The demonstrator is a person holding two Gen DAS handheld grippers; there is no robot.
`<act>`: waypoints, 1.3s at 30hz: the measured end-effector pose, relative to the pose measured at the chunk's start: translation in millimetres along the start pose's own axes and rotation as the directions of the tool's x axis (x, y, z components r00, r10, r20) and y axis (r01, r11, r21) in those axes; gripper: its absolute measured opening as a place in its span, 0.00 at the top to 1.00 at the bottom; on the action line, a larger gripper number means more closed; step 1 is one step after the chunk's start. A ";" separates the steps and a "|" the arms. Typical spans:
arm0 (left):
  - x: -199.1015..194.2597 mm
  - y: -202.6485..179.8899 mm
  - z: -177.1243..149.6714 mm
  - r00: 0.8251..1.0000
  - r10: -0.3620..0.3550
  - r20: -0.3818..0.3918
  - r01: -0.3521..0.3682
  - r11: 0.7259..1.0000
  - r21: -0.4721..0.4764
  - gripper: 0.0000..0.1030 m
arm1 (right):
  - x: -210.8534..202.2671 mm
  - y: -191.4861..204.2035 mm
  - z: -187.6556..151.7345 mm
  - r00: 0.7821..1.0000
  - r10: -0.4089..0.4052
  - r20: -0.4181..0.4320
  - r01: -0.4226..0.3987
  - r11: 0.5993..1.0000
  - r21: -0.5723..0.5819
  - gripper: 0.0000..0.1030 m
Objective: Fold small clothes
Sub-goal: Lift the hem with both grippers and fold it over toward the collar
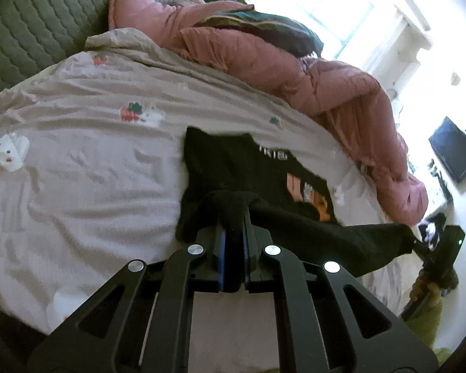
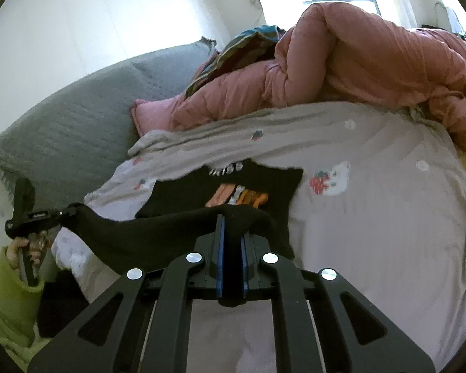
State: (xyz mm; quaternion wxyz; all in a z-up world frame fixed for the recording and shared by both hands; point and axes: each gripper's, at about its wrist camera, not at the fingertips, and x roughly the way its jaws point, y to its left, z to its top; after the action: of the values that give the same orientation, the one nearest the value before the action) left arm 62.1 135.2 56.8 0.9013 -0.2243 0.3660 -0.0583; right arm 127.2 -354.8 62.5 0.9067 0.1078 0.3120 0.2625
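A small black T-shirt [image 1: 233, 168] with an orange and white print lies on the bed sheet; it also shows in the right wrist view [image 2: 230, 186]. My left gripper [image 1: 232, 214] is shut on the shirt's near edge, cloth bunched between the blue pads. My right gripper [image 2: 232, 227] is shut on the same near edge at the other corner. The edge is lifted and stretched between the two grippers. The right gripper [image 1: 419, 242] shows at the right of the left wrist view, and the left gripper [image 2: 68, 211] at the left of the right wrist view.
The bed sheet [image 1: 93, 161] is light grey with strawberry prints. A pink duvet [image 1: 295, 71] is piled along the far side, with dark striped cloth [image 1: 264, 28] on it. A grey quilted pillow [image 2: 71, 130] lies at the head. A window [image 1: 326, 9] glares behind.
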 end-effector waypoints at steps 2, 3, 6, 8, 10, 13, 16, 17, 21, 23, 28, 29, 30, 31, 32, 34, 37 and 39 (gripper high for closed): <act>6.4 3.4 13.0 1.000 -0.001 0.009 0.001 1.000 -0.016 0.98 | 7.7 -2.4 8.9 1.000 -0.002 0.005 0.002 1.000 0.013 0.93; 9.2 4.4 17.8 1.000 -0.001 0.012 0.001 1.000 -0.021 0.98 | 13.2 -3.9 14.9 1.000 -0.003 0.009 0.003 1.000 0.018 0.93; 23.9 8.9 36.1 1.000 -0.010 0.014 0.011 0.999 -0.044 0.98 | 28.3 -8.3 27.8 1.000 -0.020 0.011 0.020 0.999 0.029 0.93; 32.8 11.3 45.1 1.000 -0.014 0.012 0.014 0.999 -0.052 0.98 | 38.6 -11.4 34.3 1.000 -0.030 0.006 0.030 0.999 0.036 0.93; 46.3 11.7 56.6 1.000 -0.005 0.009 0.006 0.998 -0.055 0.98 | 53.6 -16.4 42.3 0.999 -0.047 -0.004 0.047 0.998 0.044 0.93; 66.8 13.5 69.5 1.000 0.002 0.002 -0.002 0.998 -0.063 0.98 | 71.3 -21.9 49.9 0.998 -0.067 -0.018 0.068 0.996 0.051 0.93; 85.9 17.8 78.5 1.000 0.014 -0.006 -0.015 0.997 -0.075 0.98 | 90.5 -29.5 55.4 0.996 -0.085 -0.036 0.087 0.994 0.063 0.93; 94.6 18.5 81.7 1.000 0.024 -0.009 -0.025 0.997 -0.075 0.98 | 96.1 -32.4 56.6 0.995 -0.092 -0.040 0.095 0.993 0.066 0.93; 119.0 25.3 88.4 0.999 0.045 -0.026 -0.047 0.996 -0.076 0.98 | 124.2 -45.5 57.1 0.990 -0.119 -0.082 0.126 0.988 0.085 0.93; 130.1 29.4 89.3 0.998 0.058 -0.036 -0.061 0.995 -0.076 0.98 | 135.9 -49.7 55.9 0.986 -0.135 -0.100 0.144 0.986 0.081 0.93; 155.0 42.3 88.9 0.995 0.081 -0.064 -0.086 0.993 -0.084 0.98 | 166.0 -63.6 50.4 0.975 -0.163 -0.154 0.180 0.979 0.101 0.93; 159.0 45.0 88.7 0.994 0.084 -0.070 -0.090 0.992 -0.088 0.98 | 172.5 -66.2 48.7 0.971 -0.170 -0.166 0.189 0.977 0.101 0.93; 163.9 48.4 87.1 0.993 0.091 -0.076 -0.098 0.991 -0.091 0.98 | 176.7 -67.9 47.3 0.969 -0.176 -0.176 0.196 0.975 0.103 0.93; 168.0 51.5 85.5 0.992 0.093 -0.081 -0.100 0.990 -0.095 0.97 | 181.4 -70.2 45.3 0.965 -0.181 -0.187 0.203 0.973 0.107 0.93; 171.4 53.1 84.5 0.992 0.095 -0.086 -0.103 0.990 -0.098 0.97 | 187.5 -72.4 42.4 0.961 -0.189 -0.204 0.215 0.970 0.110 0.93; 179.7 57.0 80.8 0.989 0.106 -0.100 -0.116 0.988 -0.098 0.96 | 194.3 -73.6 38.6 0.953 -0.204 -0.225 0.233 0.967 0.107 0.89; 182.6 62.1 75.6 0.988 0.115 -0.098 -0.125 0.987 -0.103 0.86 | 197.8 -74.6 34.2 0.941 -0.243 -0.235 0.271 0.958 0.095 0.66; 176.3 62.7 74.9 0.990 0.121 -0.070 -0.127 0.987 -0.100 0.78 | 190.9 -76.5 33.2 0.941 -0.260 -0.214 0.288 0.952 0.108 0.52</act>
State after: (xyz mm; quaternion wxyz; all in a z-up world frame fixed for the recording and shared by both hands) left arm 237.6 170.8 -35.7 0.8780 -0.2460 0.4105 0.0100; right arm 306.6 -316.3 -36.2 0.8894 0.0988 0.4297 0.1208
